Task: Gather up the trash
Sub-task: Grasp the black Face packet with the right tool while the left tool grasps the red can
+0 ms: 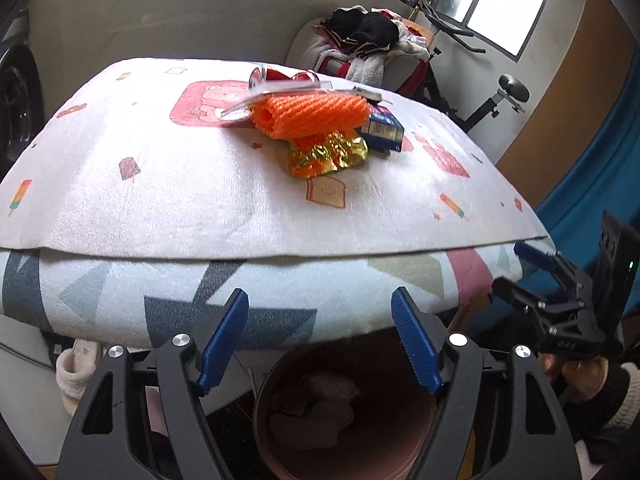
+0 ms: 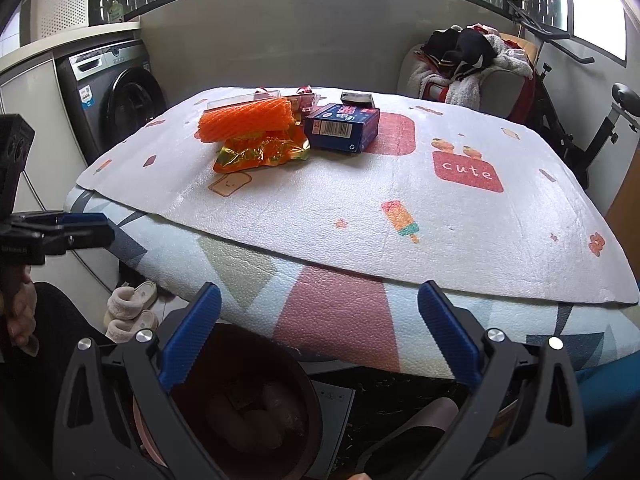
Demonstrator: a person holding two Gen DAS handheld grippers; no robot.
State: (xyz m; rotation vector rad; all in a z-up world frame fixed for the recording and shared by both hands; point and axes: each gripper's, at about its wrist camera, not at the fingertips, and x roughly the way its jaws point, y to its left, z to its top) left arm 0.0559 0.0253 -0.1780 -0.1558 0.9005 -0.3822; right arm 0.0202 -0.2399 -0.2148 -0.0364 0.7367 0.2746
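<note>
Two tongs hover at the near edge of the surface [image 2: 460, 240], which is covered by a white printed mat lying over a second mat with coloured shapes. The left tongs [image 1: 320, 336] stand released, their blue ribbed pads spread with nothing between them; below them sits a brown bin [image 1: 344, 420] on the floor, already holding some pale crumpled pieces. The right tongs [image 2: 320, 336] are likewise released and empty, poised over the mat's front edge with the same bin [image 2: 248, 408] at their lower left. In the left view the right tongs [image 1: 524, 268] show at the right edge, gripped by a hand [image 1: 580, 372] in a dark sleeve; in the right view the left tongs [image 2: 80, 224] show at the left edge.

The trash lies in a heap toward the far side of the surface, well apart from both tongs. An orange foam net [image 2: 244, 120] rests on top of a crumpled gold and orange wrapper [image 2: 260, 154]. Just beside them on the right lies a blue carton [image 2: 342, 128] with a barcode on its end. Behind the net lie a clear plastic tray [image 1: 280, 92] and red-and-white packaging [image 1: 276, 74], and a small dark box [image 2: 357, 99] sits behind the carton.

A washing machine [image 2: 116, 100] stands to the left, and a chair piled with clothes [image 2: 468, 64] stands beyond the far right corner.
</note>
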